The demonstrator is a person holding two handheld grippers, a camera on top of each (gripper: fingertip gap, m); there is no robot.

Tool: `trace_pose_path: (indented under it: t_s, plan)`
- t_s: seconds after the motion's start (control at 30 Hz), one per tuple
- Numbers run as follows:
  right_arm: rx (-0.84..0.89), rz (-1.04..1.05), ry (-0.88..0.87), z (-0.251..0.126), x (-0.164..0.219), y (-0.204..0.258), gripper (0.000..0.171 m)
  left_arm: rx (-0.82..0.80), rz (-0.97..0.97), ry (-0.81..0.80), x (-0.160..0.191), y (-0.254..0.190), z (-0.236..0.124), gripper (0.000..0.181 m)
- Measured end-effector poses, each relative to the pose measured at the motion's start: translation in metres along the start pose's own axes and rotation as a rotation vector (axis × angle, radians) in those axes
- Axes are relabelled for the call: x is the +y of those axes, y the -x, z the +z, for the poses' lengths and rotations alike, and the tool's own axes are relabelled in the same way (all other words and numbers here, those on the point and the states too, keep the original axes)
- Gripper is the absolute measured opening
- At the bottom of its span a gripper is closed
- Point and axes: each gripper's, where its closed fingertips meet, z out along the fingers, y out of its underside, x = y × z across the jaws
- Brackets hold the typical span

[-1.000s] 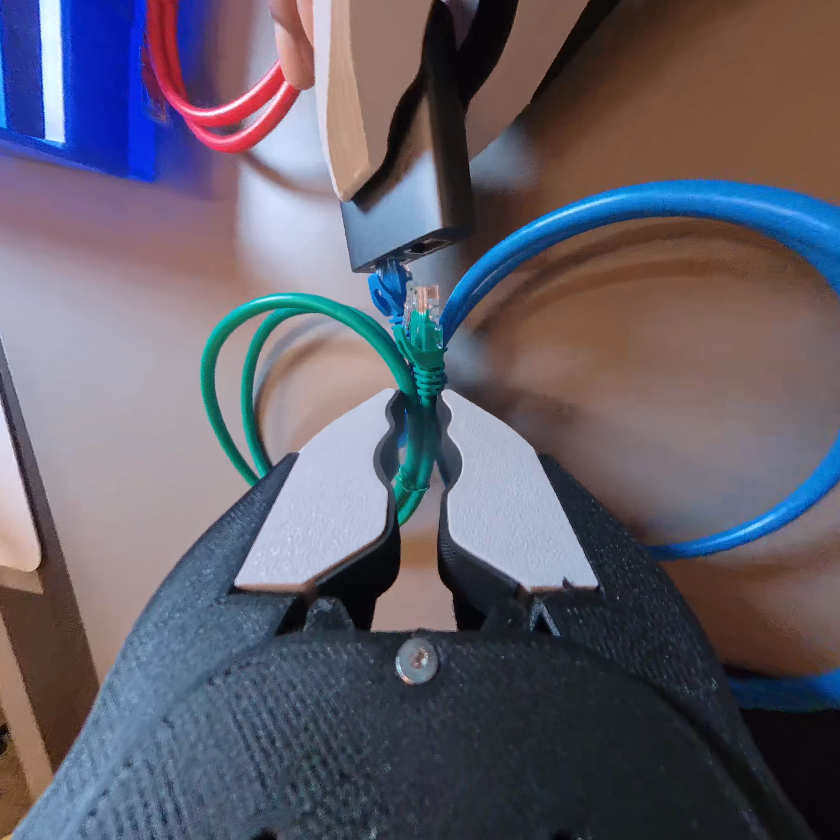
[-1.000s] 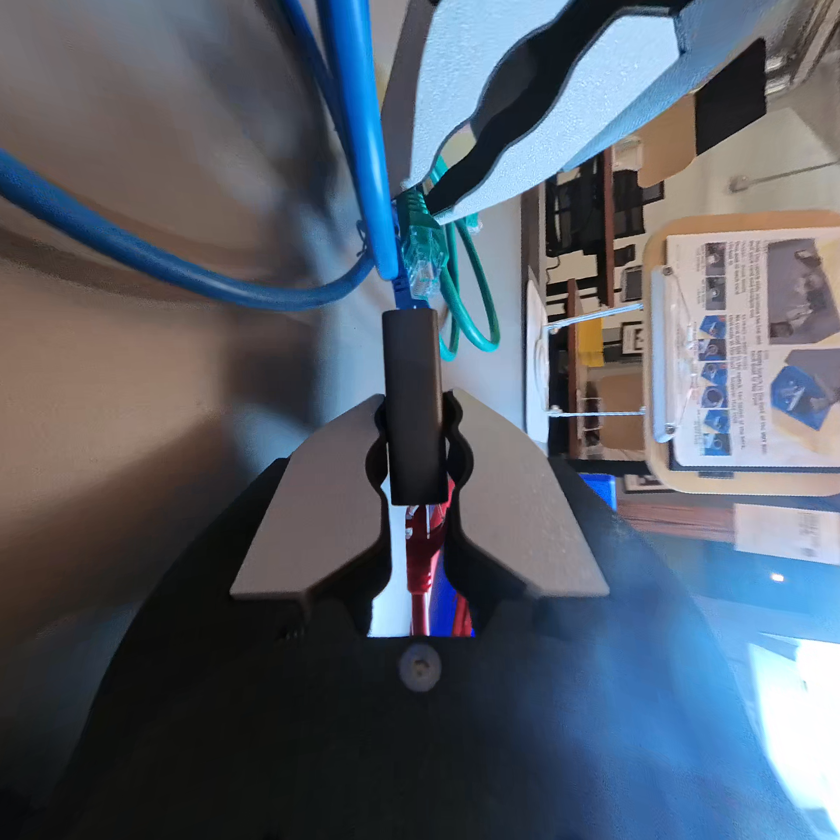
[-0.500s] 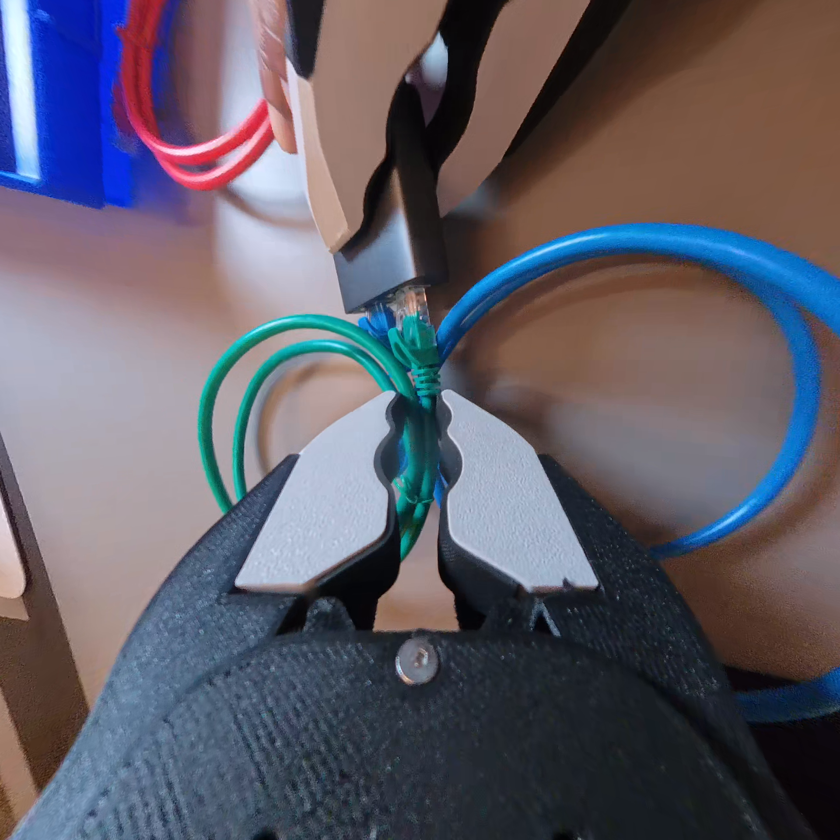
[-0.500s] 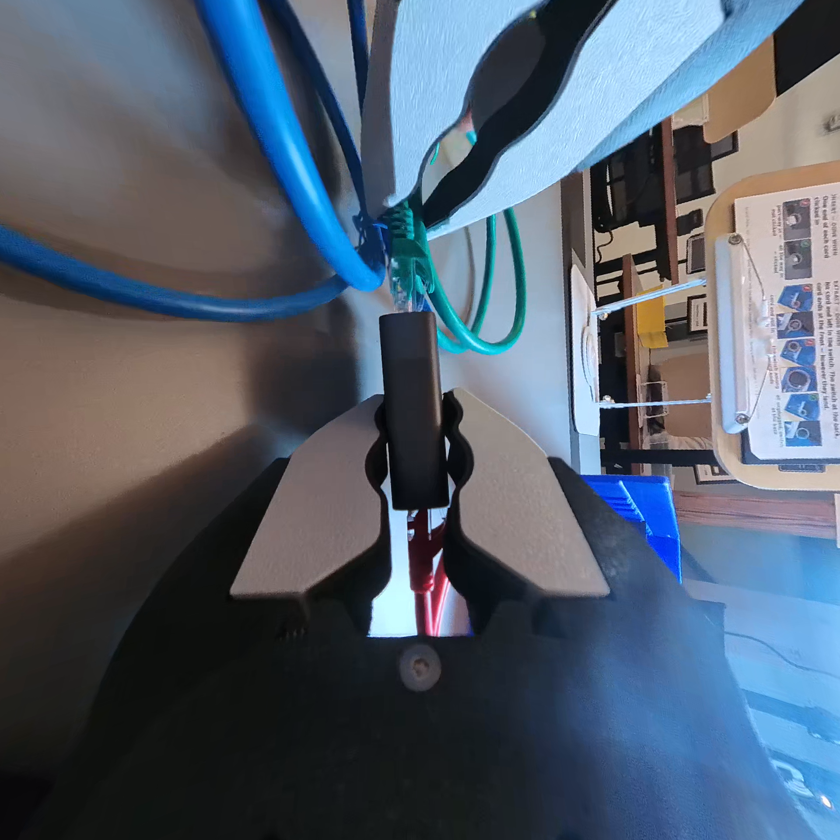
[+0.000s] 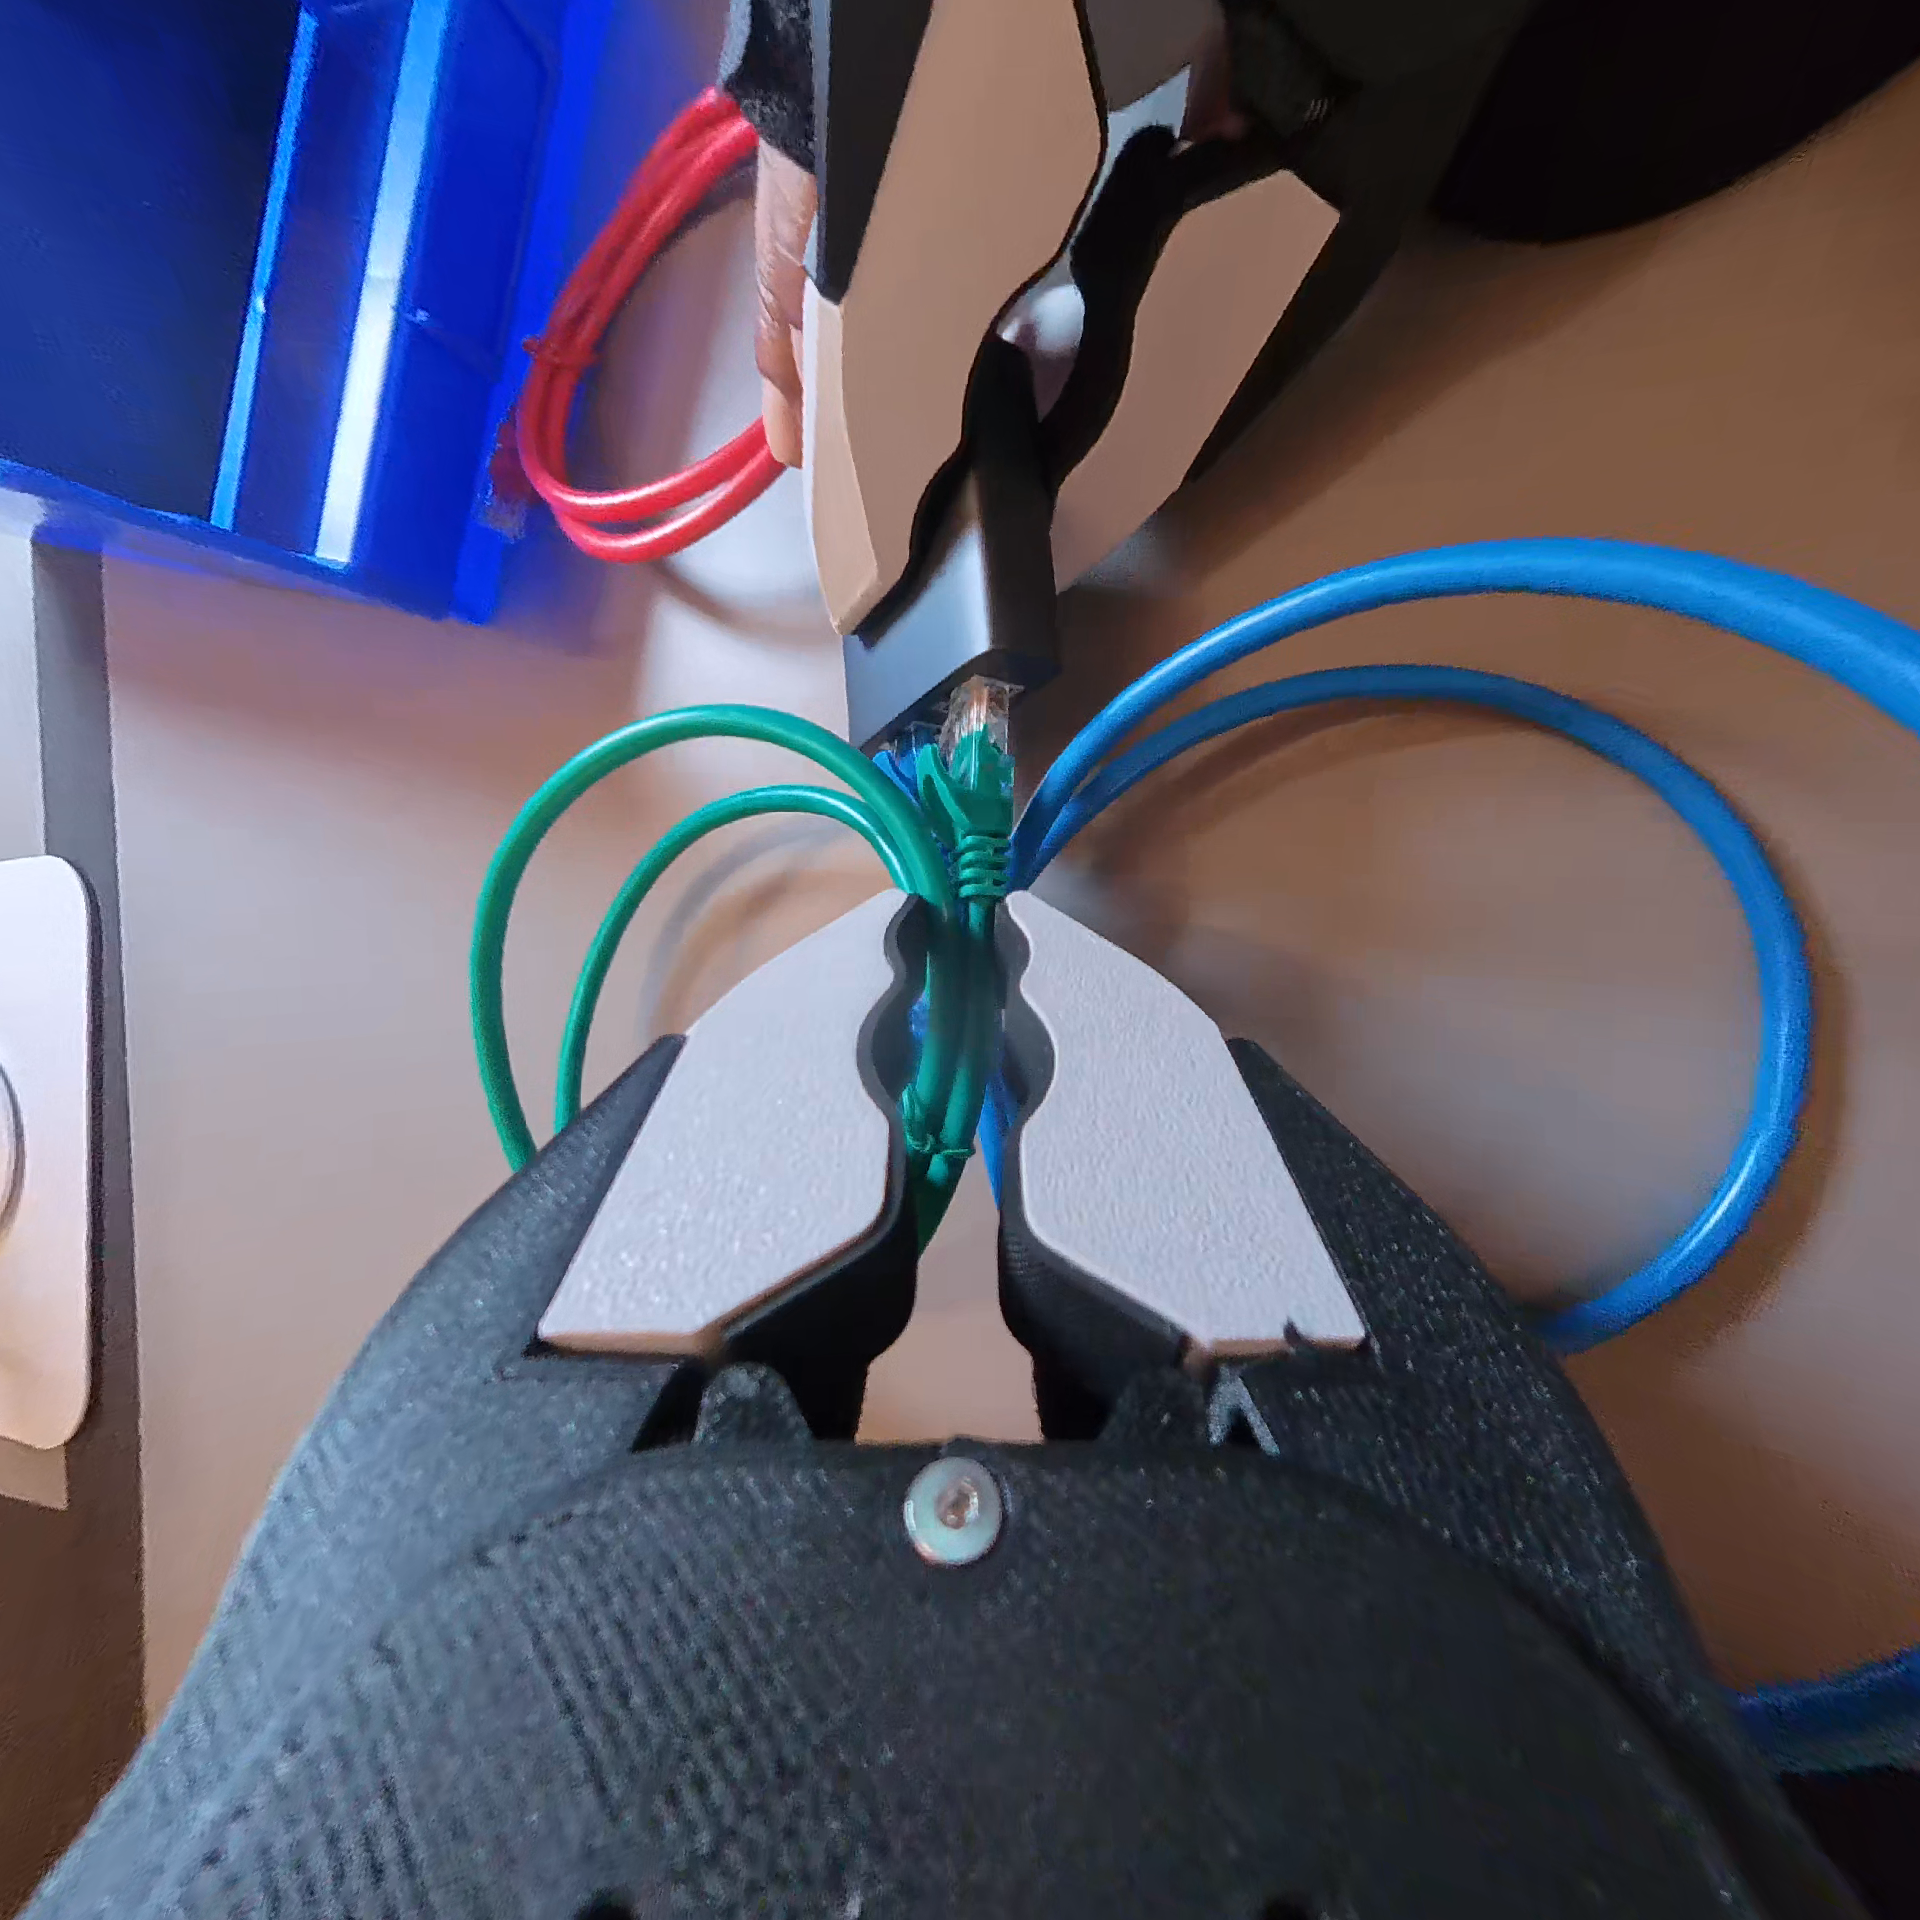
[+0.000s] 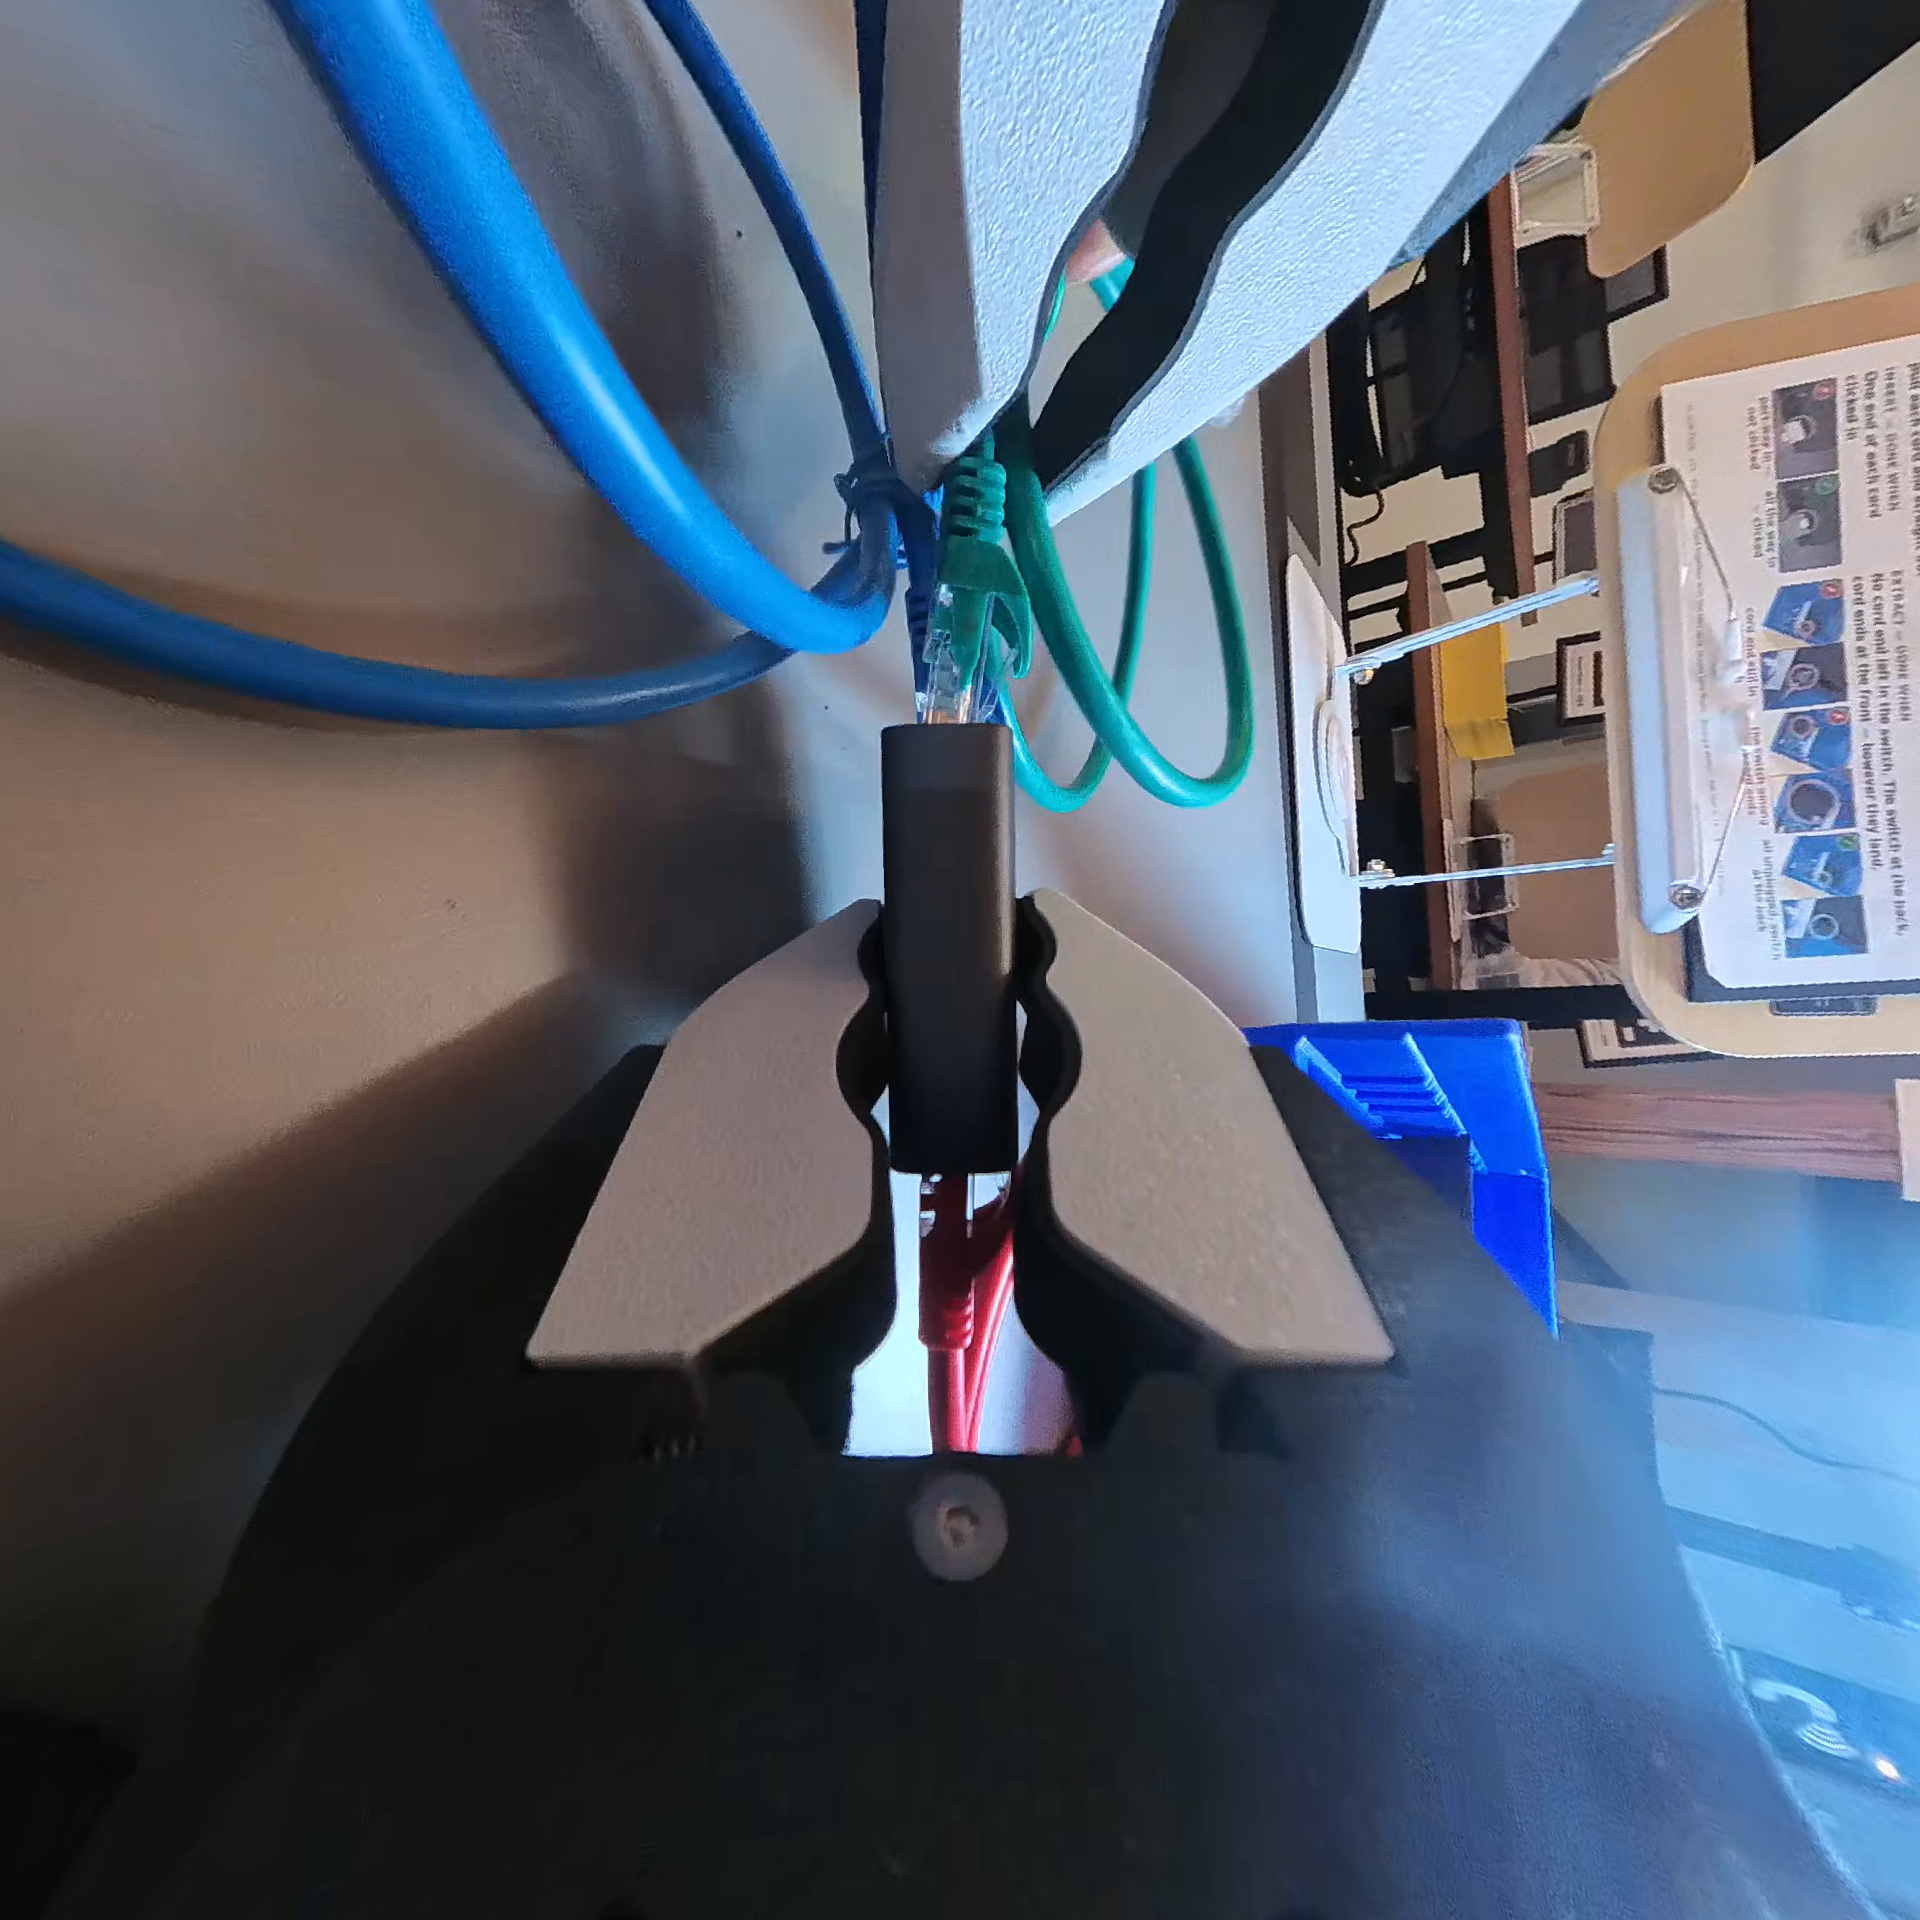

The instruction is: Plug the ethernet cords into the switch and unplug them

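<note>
My left gripper [image 5: 961, 904] is shut on the green ethernet cord [image 5: 966, 1039] just behind its plug [image 5: 977, 758]. The clear plug tip touches the port face of the black switch [image 5: 997, 561]. My right gripper [image 6: 945, 914] is shut on the switch [image 6: 945, 935] and holds it above the tan table. A blue cord [image 5: 1558, 644] is plugged into the switch beside the green plug and loops to the right. A red cord [image 6: 961, 1309] is plugged into the switch's back end; its loops [image 5: 623, 457] hang behind. In the right wrist view the green plug [image 6: 956, 644] meets the switch's top.
A blue plastic bin [image 5: 260, 270] stands at the upper left. A white pad [image 5: 42, 1143] lies at the table's left edge. A clipboard with a printed sheet [image 6: 1787, 665] stands beyond the table. Green loops [image 5: 582, 914] hang to the left. My right fingertips sit around 6 cm from my left ones.
The switch and the green plug have come together: the plug tip was a short gap from the port a second ago and now sits at the port opening. Both grippers stay shut.
</note>
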Motion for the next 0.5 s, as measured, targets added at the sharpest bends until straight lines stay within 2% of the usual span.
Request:
trace_pose_path:
  t_s: [0.17, 0.37, 0.5]
  plan:
    - [-0.007, 0.113, -0.066, -0.006, -0.003, -0.008, 0.022, -0.057, 0.021, -0.102, -0.01, 0.008, -0.006, 0.013]
    - [-0.026, 0.098, -0.057, -0.007, -0.002, -0.004, 0.021, -0.122, 0.137, -0.056, -0.013, 0.003, 0.0, 0.012]
    - [-0.03, 0.082, -0.015, -0.005, -0.004, -0.003, 0.021, -0.073, 0.109, -0.074, -0.019, -0.003, -0.003, 0.012]
